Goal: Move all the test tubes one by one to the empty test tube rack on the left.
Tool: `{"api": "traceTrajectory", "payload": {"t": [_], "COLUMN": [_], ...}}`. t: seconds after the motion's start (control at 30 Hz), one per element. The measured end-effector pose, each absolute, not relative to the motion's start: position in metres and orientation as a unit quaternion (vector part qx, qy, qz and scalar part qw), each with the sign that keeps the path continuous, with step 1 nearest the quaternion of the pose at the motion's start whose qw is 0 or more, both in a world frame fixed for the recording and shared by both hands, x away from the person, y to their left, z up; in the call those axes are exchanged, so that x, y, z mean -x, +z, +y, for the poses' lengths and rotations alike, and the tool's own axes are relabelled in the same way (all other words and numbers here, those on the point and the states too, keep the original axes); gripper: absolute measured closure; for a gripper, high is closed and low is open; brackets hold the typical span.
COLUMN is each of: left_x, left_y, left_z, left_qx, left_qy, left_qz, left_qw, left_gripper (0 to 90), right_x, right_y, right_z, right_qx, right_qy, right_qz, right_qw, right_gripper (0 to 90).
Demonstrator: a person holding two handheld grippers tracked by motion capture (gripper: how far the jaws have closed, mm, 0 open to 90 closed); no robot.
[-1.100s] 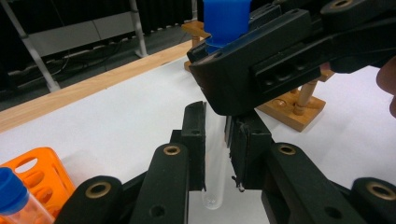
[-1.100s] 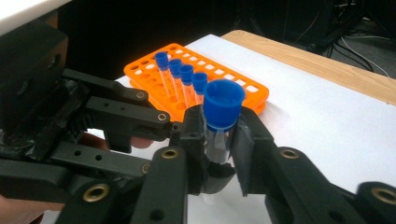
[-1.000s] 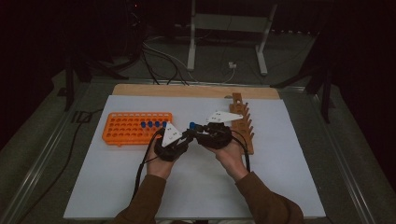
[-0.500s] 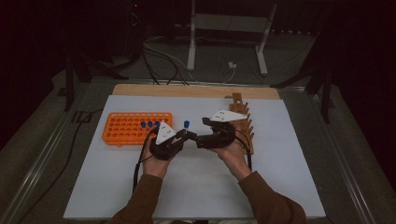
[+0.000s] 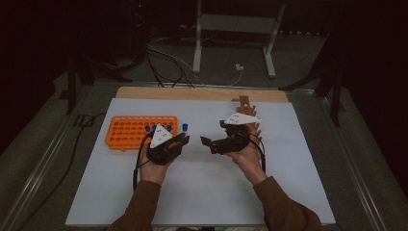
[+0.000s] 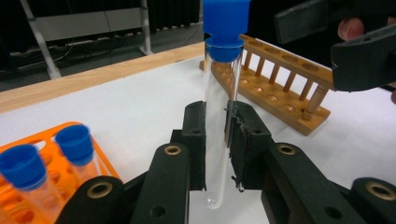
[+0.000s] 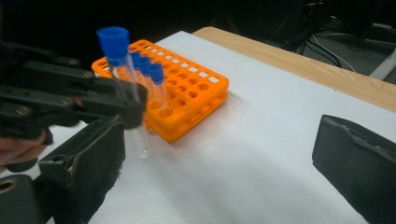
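Our left gripper (image 6: pixel 216 140) clamps a blue-capped test tube (image 6: pixel 219 107) upright, just right of the orange rack (image 5: pixel 139 131). Our right gripper (image 5: pixel 210 142), jaws just spread wide and empty, faces it. The wooden rack (image 6: pixel 275 79) lies beyond, nearer our right hand.

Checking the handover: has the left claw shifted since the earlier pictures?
Yes. The left claw, shut on the blue-capped tube, has drawn left, away from the wooden rack toward the orange rack; the right claw has just opened.
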State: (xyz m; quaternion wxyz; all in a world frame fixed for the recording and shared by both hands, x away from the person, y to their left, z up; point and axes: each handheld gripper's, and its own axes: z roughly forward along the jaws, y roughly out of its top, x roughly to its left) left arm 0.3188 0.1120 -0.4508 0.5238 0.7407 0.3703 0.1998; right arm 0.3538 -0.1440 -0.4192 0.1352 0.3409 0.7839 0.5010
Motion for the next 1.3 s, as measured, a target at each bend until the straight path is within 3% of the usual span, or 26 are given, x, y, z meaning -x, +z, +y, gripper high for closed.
{"api": "traceTrajectory", "payload": {"t": [1.3], "left_x": [-0.308], "left_y": [-0.438], "left_z": [0.173], "left_qx": [-0.702], "left_qy": [0.230], "left_qz": [0.416], "left_qw": [0.531], "left_gripper": [78.0], "right_x": [-0.346], "right_y": [-0.433], "right_z": [-0.211], "right_qx": [-0.390], "right_qy": [0.480], "right_qz": [0.763], "right_qw": [0.188], "right_gripper": [0.0]}}
